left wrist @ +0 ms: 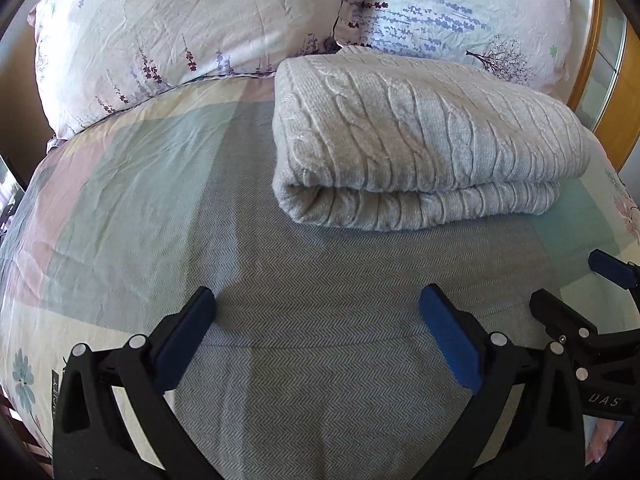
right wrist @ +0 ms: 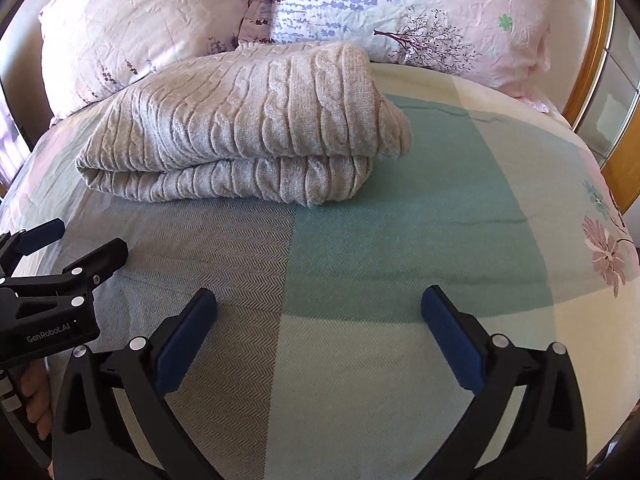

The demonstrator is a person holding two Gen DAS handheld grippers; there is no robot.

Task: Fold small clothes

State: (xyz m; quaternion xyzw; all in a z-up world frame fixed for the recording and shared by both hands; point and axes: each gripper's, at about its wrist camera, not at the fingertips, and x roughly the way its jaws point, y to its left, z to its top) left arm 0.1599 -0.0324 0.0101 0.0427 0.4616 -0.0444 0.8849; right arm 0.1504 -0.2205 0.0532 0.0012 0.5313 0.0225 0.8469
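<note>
A grey cable-knit sweater (left wrist: 424, 136) lies folded in a thick rectangle on the bed, just in front of the pillows; it also shows in the right wrist view (right wrist: 248, 128). My left gripper (left wrist: 318, 300) is open and empty, low over the bedspread, short of the sweater's near edge. My right gripper (right wrist: 319, 300) is open and empty, to the right of the sweater and nearer than it. The right gripper also shows at the right edge of the left wrist view (left wrist: 576, 284), and the left gripper at the left edge of the right wrist view (right wrist: 88, 240).
Two floral pillows (left wrist: 168, 36) (right wrist: 432, 12) lie against the headboard behind the sweater. The bedspread (left wrist: 320, 272) has grey, green, pink and cream blocks. A wooden bed frame (right wrist: 600, 52) runs along the right side.
</note>
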